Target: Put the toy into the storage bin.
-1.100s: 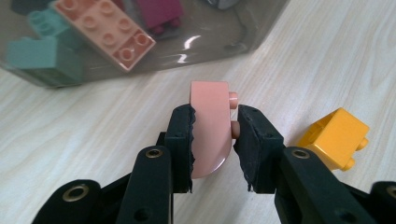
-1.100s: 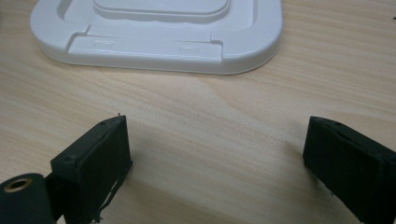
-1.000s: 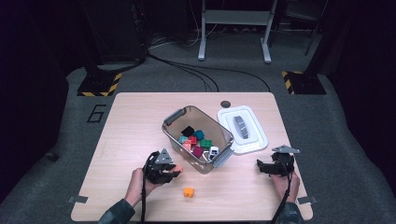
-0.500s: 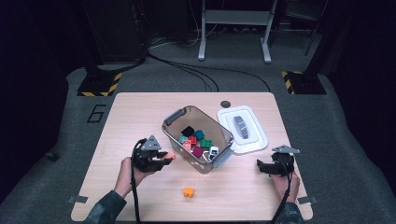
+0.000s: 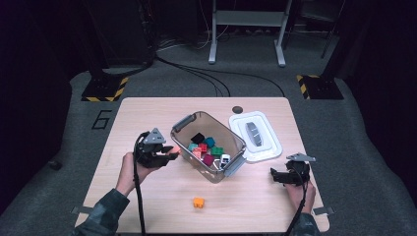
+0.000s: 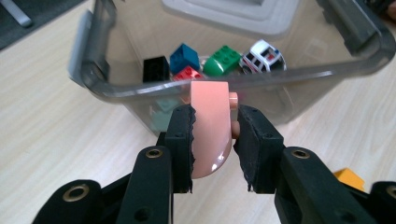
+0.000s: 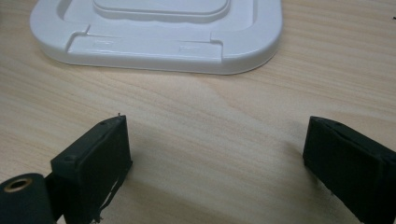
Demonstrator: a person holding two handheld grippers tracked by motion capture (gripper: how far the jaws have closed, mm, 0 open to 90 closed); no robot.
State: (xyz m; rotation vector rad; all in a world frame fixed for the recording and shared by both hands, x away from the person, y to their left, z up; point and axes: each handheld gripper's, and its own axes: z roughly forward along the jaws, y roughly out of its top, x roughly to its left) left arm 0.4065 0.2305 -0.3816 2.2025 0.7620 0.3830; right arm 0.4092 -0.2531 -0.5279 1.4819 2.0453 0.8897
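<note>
Carrying a pink brick (image 6: 211, 128) clamped in the left gripper (image 6: 212, 130) toward the bin (image 5: 183, 124) (right gripper (image 7: 215, 158) wide open, empty); next, release over it.

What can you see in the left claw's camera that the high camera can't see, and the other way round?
The left gripper view alone shows that the pink block is curved and shiny, pinched between two black pads, and that the small white thing in the bin is a toy car.

The high view alone shows the right claw resting near the table's edge, the person's sleeves, the whole white lid and the dark floor with cables.

Both show the left claw holding that pink block beside the clear bin, the coloured blocks inside it and the orange block on the table.
</note>
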